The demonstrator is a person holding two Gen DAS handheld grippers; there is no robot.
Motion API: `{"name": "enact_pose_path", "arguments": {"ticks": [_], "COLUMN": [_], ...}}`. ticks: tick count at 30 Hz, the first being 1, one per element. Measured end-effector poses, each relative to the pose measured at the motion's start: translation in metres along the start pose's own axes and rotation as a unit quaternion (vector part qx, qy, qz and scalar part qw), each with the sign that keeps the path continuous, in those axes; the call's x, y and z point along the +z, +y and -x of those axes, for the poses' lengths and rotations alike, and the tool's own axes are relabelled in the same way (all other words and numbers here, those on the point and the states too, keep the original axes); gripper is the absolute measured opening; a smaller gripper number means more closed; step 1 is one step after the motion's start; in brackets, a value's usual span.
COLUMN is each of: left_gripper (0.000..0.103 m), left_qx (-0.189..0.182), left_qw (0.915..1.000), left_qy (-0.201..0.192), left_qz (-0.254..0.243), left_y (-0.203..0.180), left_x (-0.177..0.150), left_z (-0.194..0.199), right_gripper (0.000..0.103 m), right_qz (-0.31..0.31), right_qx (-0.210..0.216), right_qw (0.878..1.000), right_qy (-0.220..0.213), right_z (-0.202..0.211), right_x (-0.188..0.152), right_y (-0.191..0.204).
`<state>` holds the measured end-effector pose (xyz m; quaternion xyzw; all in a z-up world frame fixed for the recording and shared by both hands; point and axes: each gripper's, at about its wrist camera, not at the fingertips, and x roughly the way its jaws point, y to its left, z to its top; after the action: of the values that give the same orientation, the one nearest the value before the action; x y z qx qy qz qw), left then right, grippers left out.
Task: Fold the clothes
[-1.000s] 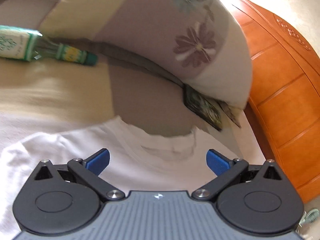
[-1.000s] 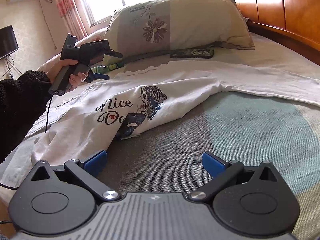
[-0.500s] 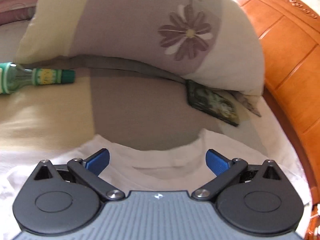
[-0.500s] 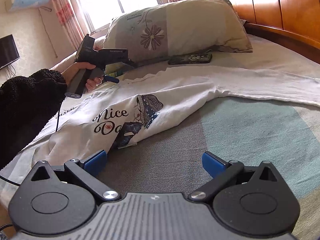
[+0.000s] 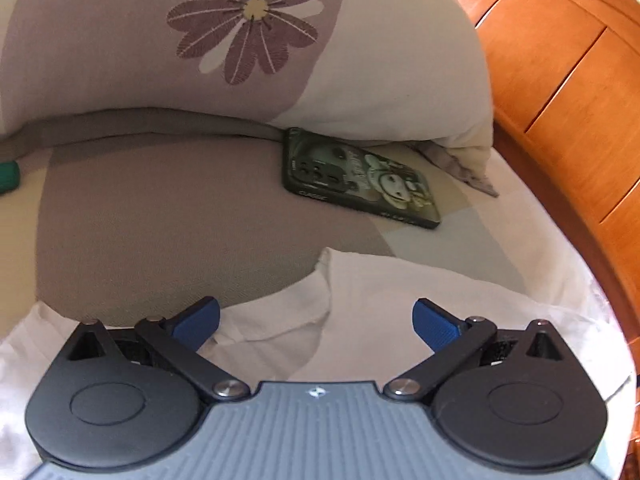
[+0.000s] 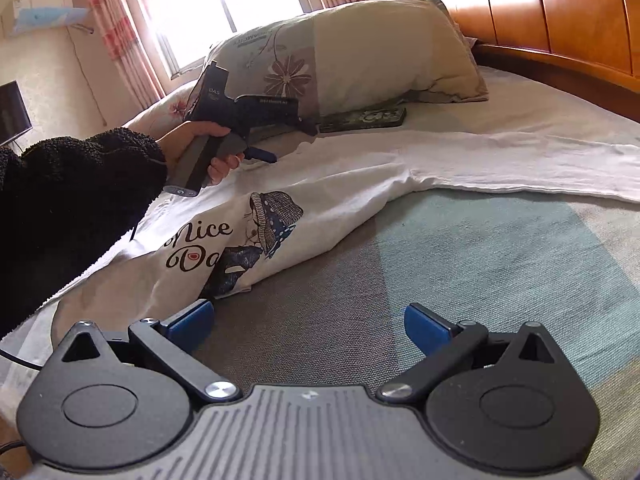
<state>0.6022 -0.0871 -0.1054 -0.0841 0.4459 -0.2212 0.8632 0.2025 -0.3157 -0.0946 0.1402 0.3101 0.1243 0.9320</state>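
You are hovering the left hand-held gripper (image 5: 316, 318) over the collar of the white long-sleeved shirt (image 6: 360, 172), which is lying rumpled across the bed (image 6: 460, 264) — pinch one fabric layer at the shoulder seam. Both jaws are gaping wide; the right hand-held gripper (image 6: 306, 320) is waiting low beside the hem, holding nothing.

Bedroom. Polished orange-brown wooden headboard (image 6: 560, 12) set behind a bed covered in grey, teal and cream patchwork sheet (image 6: 460, 264). Bright sunlit window (image 6: 224, 4) flanked by red-and-white checked curtains (image 6: 116, 36). Cream plastered wall (image 6: 52, 76); dark flat screen (image 6: 12, 112) seen at far left.
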Motion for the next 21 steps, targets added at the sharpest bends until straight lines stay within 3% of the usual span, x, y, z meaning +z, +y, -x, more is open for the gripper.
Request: {"name": "enact_pose_path", "arguments": {"ticks": [4,13,17,21], "left_gripper": [0.102,0.102,0.102,0.102], "left_qx": [-0.011,0.020,0.017,0.008], "left_qw": [0.9999,0.9996,0.9991,0.9958], "left_qy": [-0.008,0.010,0.022,0.038], "left_qz": [0.007,-0.017,-0.031,-0.082], "left_y": [-0.003,-0.013,-0.021,-0.053], "left_x": [-0.006,-0.025,-0.054,-0.097], "left_z": [0.025,0.094,0.134,0.169], "right_gripper": [0.103,0.103,0.103,0.103], "right_qz": [0.010,0.019,0.026,0.044], "right_qx": [-0.003,-0.028,-0.036,-0.043], "right_qw": [1.000,0.999,0.999,0.998], "right_qy": [-0.007,-0.004,0.001,0.001], "right_z": [0.006,0.031,0.051,0.072], "right_x": [0.001,0.007,0.007,0.003], "right_y": [0.000,0.012,0.026,0.044]}}
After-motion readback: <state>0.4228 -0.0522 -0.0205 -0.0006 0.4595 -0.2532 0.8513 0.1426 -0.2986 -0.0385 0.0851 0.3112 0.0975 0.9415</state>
